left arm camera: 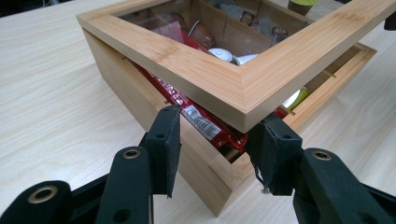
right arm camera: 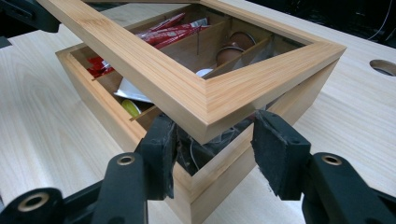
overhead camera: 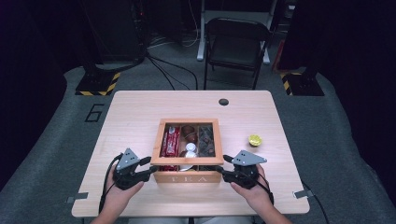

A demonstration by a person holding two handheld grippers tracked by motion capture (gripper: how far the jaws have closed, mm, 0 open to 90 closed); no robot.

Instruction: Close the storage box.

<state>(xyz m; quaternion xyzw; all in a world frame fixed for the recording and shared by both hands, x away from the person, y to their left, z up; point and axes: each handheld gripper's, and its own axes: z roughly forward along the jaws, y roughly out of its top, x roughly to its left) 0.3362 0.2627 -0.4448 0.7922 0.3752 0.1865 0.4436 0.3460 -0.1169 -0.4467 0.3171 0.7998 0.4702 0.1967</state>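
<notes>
A wooden tea box [overhead camera: 189, 178] stands at the middle of the table, with red sachets [overhead camera: 170, 141], capsules [overhead camera: 188, 132] and dark packets [overhead camera: 206, 140] inside. Its glass-paned lid [overhead camera: 187, 161] is tilted, front edge lifted a little off the box and hinged at the back. My left gripper [overhead camera: 152, 167] straddles the lid's front left corner [left arm camera: 233, 100], one pad on each side of it. My right gripper [overhead camera: 223, 167] holds the front right corner [right arm camera: 210, 105] the same way. The gap under the lid shows red sachets [left arm camera: 205, 123] and a white capsule [right arm camera: 133, 95].
A yellow capsule [overhead camera: 254, 140] sits on the table right of the box. A round cable hole [overhead camera: 223, 101] lies near the far edge. Beyond the table stands a folding chair [overhead camera: 236, 42], with cables on the floor. Bare tabletop surrounds the box.
</notes>
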